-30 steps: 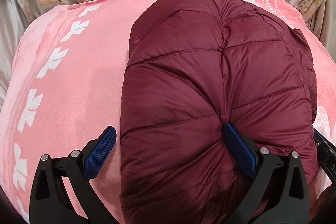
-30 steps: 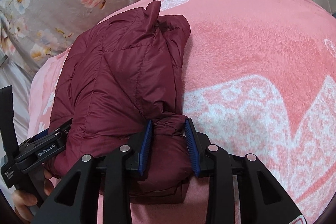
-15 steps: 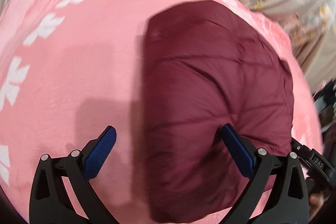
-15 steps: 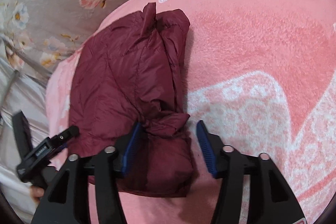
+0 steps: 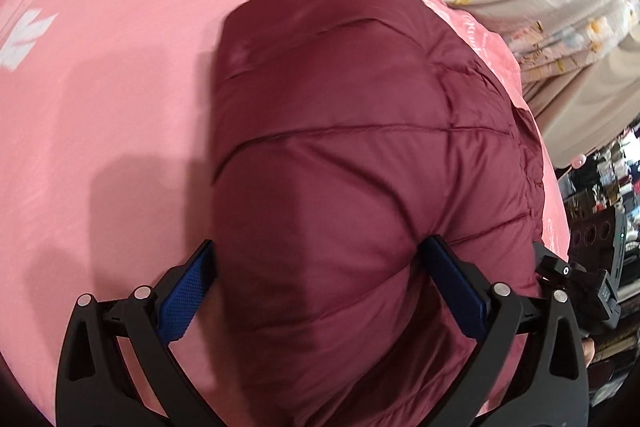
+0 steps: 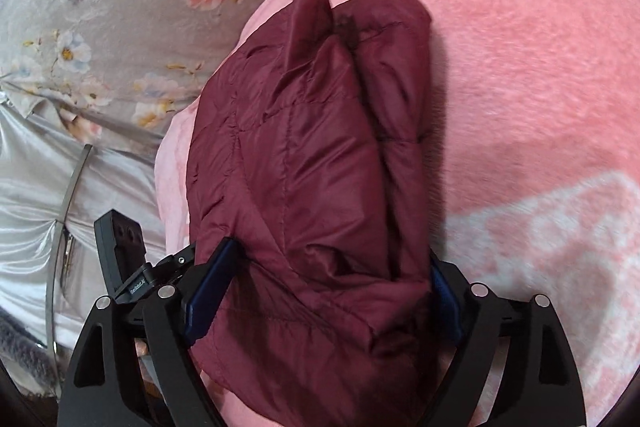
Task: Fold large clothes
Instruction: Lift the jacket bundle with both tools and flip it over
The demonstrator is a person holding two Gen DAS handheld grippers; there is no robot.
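A maroon quilted puffer jacket (image 5: 360, 167) lies folded into a thick bundle on a pink blanket (image 5: 100, 87). My left gripper (image 5: 320, 291) is wide open, with its jaws either side of the bundle's near end. In the right wrist view the same jacket (image 6: 312, 167) fills the middle. My right gripper (image 6: 320, 303) is wide open too, its blue pads straddling the jacket's near end, the right pad half hidden by cloth. The left gripper's body (image 6: 132, 267) shows at the left of that view.
A grey floral sheet (image 6: 120, 7) covers the bed beyond the pink blanket (image 6: 540, 67). Silvery fabric with a metal hoop (image 6: 68, 207) hangs at the left. Dark cluttered shelves (image 5: 604, 195) stand at the far right of the left wrist view.
My right gripper has let go of the pinched jacket fold and opened wide around the bundle. Both grippers have moved forward over the jacket, and the left wrist view has swung right.
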